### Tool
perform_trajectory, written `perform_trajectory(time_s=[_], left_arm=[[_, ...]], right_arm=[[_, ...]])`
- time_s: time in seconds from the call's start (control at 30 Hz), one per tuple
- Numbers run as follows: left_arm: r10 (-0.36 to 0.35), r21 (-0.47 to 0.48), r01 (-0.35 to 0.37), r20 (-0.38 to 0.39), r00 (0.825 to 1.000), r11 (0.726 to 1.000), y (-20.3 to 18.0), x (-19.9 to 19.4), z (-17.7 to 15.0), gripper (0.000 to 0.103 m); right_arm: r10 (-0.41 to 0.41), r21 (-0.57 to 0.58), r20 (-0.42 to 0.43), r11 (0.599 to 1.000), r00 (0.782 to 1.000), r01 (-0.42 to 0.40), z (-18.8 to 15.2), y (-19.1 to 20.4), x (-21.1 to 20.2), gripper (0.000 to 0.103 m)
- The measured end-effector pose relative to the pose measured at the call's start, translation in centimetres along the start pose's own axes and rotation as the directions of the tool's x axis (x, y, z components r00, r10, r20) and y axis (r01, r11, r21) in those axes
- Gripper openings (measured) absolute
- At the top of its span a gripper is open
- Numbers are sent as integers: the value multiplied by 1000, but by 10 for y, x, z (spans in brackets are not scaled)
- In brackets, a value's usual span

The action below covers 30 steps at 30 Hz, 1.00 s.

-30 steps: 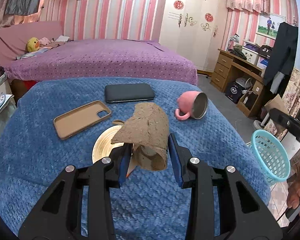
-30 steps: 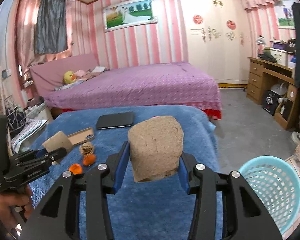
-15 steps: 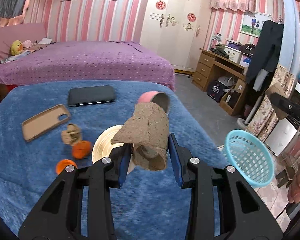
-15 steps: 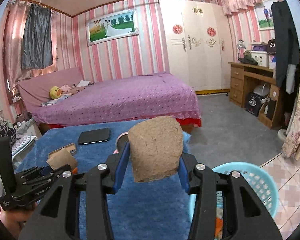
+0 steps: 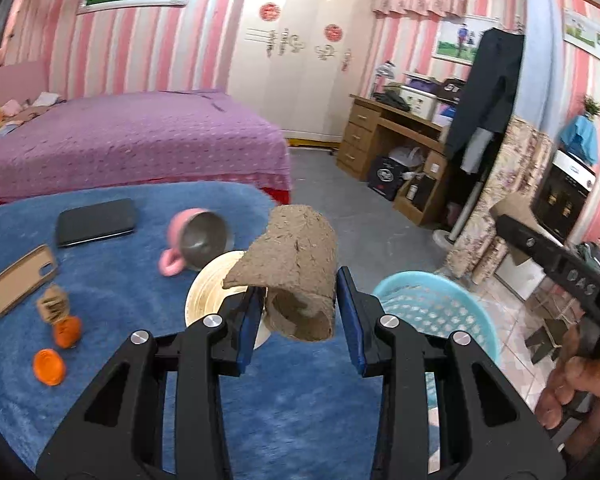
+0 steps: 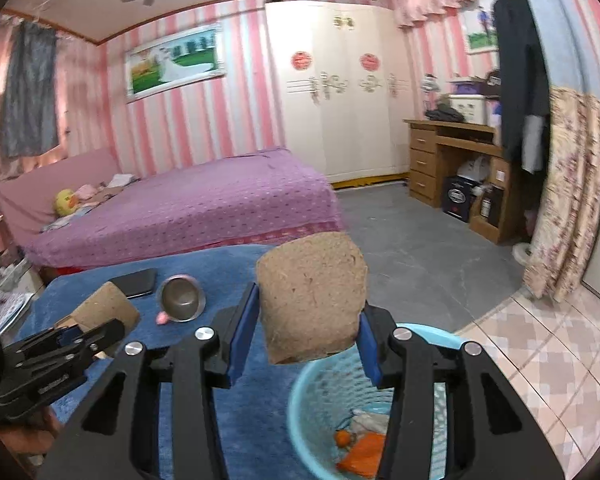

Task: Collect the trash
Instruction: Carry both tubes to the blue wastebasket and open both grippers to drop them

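My left gripper (image 5: pixel 300 316) is shut on a curled brown cardboard piece (image 5: pixel 296 268), held above the blue cloth near its right edge. My right gripper (image 6: pixel 306 336) is shut on a second brown cardboard piece (image 6: pixel 312 296), held over the rim of the light blue basket (image 6: pixel 320 392), which holds orange scraps. The basket also shows in the left wrist view (image 5: pixel 436 312), to the right of the left gripper. Two orange bits (image 5: pixel 60 344) and a crumpled brown scrap (image 5: pixel 52 304) lie on the cloth at left.
On the blue cloth (image 5: pixel 120 280) lie a pink mug on its side (image 5: pixel 196 240), a cream plate (image 5: pixel 216 300), a dark phone (image 5: pixel 96 222) and a tan phone case (image 5: pixel 22 280). A purple bed stands behind, a wooden desk at right.
Both grippers have swung to the right with their cardboard pieces. The basket has come closer and now sits under the right gripper. Both grips are unchanged.
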<state>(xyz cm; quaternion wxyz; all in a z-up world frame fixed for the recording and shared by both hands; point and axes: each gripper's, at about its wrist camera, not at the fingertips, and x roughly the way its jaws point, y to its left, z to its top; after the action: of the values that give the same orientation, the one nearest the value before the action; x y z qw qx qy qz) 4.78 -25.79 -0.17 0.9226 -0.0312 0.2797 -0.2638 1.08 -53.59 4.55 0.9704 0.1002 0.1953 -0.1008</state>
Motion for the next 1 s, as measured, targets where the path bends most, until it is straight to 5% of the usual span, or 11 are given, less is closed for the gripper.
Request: perform_trajectory(time_s=[0.3,0.37,0.5,0.57,0.63,0.8,1.0], left_arm=[[-98,84,101,-48,994,991,-71,32,1,35],[-106,107,112,-63,992,988,-85,40,-1,36],[-115,143,127,-88,989,982,-110,56,-2,38],[-122,135,134,-92,988,982,-116,61,-2,50],[-130,118,140,-90,987,983,-118,63,-3,85],[-116,129,125,-75,990,984,-116,60,-5,94],[-41,46,42,-28,999,998,-60,33,4,97]], right_arm=[[-107,97,7,990,994,106,2,-53,-1,51],[-158,115,14,981,987,156,3,-62,-1,84],[-204,191,39,962,978,193,3,-81,-6,87],[-212,222,53,955,976,195,3,-86,-9,87],[-216,233,63,953,974,196,4,-87,-11,87],[-209,237,81,954,975,185,4,-83,-13,87],[-147,163,75,978,986,133,2,-56,-6,90]])
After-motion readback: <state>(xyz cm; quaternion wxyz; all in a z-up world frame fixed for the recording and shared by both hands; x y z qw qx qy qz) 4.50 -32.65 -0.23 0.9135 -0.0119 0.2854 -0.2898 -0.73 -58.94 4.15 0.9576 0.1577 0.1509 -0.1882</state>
